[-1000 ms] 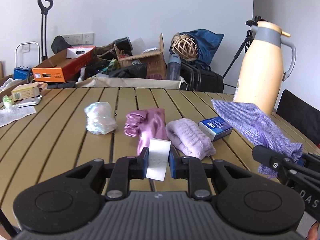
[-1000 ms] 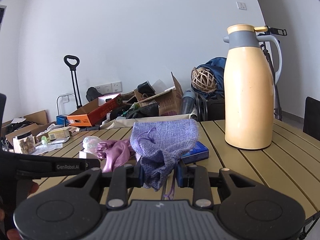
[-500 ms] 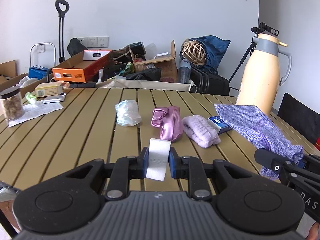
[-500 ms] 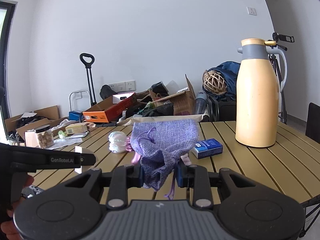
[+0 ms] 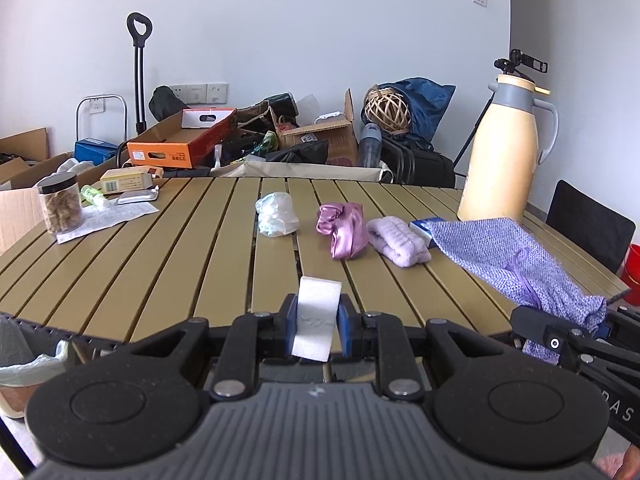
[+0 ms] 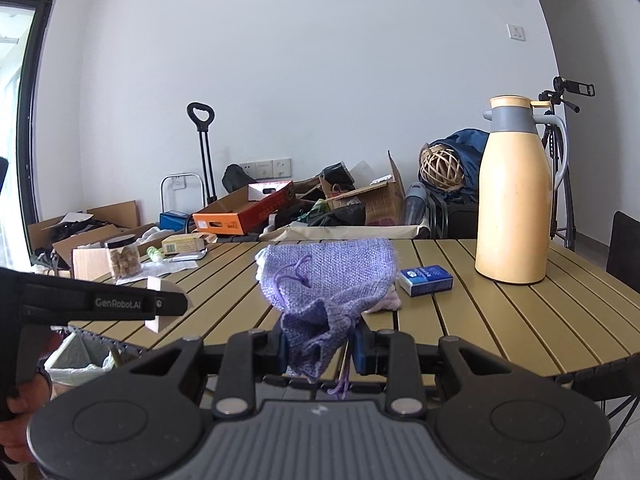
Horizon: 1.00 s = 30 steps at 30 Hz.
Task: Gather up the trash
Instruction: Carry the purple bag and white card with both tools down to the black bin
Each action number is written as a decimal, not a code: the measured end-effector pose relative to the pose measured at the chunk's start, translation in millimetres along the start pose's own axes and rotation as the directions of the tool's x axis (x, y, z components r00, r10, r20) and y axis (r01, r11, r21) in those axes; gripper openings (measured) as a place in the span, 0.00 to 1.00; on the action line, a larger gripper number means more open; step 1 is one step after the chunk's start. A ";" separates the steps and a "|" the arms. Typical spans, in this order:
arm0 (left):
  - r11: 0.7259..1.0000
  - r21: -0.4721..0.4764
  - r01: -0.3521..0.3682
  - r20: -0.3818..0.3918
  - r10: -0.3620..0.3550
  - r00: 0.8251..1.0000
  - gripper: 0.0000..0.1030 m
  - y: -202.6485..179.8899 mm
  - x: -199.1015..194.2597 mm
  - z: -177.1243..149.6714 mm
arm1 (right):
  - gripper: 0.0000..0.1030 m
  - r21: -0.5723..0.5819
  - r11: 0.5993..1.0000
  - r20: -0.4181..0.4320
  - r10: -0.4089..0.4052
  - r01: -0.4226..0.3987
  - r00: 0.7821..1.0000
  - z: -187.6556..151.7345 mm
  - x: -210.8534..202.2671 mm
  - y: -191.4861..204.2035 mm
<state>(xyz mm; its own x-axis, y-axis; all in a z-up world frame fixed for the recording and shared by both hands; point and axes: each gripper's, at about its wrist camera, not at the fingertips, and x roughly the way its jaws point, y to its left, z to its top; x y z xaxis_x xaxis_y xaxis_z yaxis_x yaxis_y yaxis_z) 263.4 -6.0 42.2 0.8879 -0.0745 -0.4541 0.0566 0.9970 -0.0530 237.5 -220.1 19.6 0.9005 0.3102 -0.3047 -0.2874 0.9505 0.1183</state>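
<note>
My left gripper [image 5: 317,325] is shut on a small white paper piece [image 5: 316,316], held over the near edge of the slatted table [image 5: 168,264]. To its right, my right gripper [image 6: 320,348] is shut on a purple woven drawstring pouch [image 6: 328,276], whose cord dangles below. The pouch [image 5: 516,256] and the right gripper's finger also show at the right of the left wrist view. A bin with a pale liner [image 5: 24,364] sits below the table edge at the left; the same bin [image 6: 80,356] shows under the left gripper's arm. On the table lie a crumpled plastic bag [image 5: 277,219], a pink satin cloth [image 5: 345,229] and a lilac fuzzy roll [image 5: 398,241].
A tall cream thermos [image 6: 514,208] stands at the table's right, a blue box [image 6: 426,280] beside the pouch. A jar of snacks [image 5: 60,203], papers and a small carton lie at the far left. Boxes, bags and a trolley handle [image 5: 139,40] crowd the wall behind. A dark chair [image 5: 588,228] stands right.
Both grippers have drawn back from the table and risen a little, each keeping its hold. The table items look smaller and farther, and the bin has come into view at the lower left.
</note>
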 end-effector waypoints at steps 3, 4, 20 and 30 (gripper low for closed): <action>1.000 0.010 -0.005 -0.004 0.005 1.000 0.20 1.2 -9.7 -8.1 | 0.27 -0.002 1.000 -0.014 0.004 -0.004 1.000 -6.5 -9.8 3.0; 1.000 0.013 -0.006 -0.007 0.006 1.000 0.20 1.4 -12.6 -10.6 | 0.27 -0.002 1.000 -0.019 0.005 -0.005 1.000 -8.5 -12.6 3.8; 0.999 0.037 -0.033 -0.109 0.037 0.993 0.20 13.2 -26.5 -61.1 | 0.27 0.004 1.000 -0.165 0.021 -0.021 0.986 -63.1 -29.1 6.5; 0.998 0.034 -0.049 -0.226 0.055 0.973 0.20 22.3 -5.9 -101.1 | 0.27 0.024 1.000 -0.282 0.020 -0.014 0.959 -104.1 -21.7 2.7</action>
<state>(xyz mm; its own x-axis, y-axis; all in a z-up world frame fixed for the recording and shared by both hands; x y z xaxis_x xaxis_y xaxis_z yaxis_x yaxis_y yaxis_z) 213.3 14.5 -46.2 0.7633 -0.0222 -0.6457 0.0283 0.9996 -0.0009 183.2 -222.3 -71.9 0.7657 0.3221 -0.5567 -0.2923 0.9453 0.1449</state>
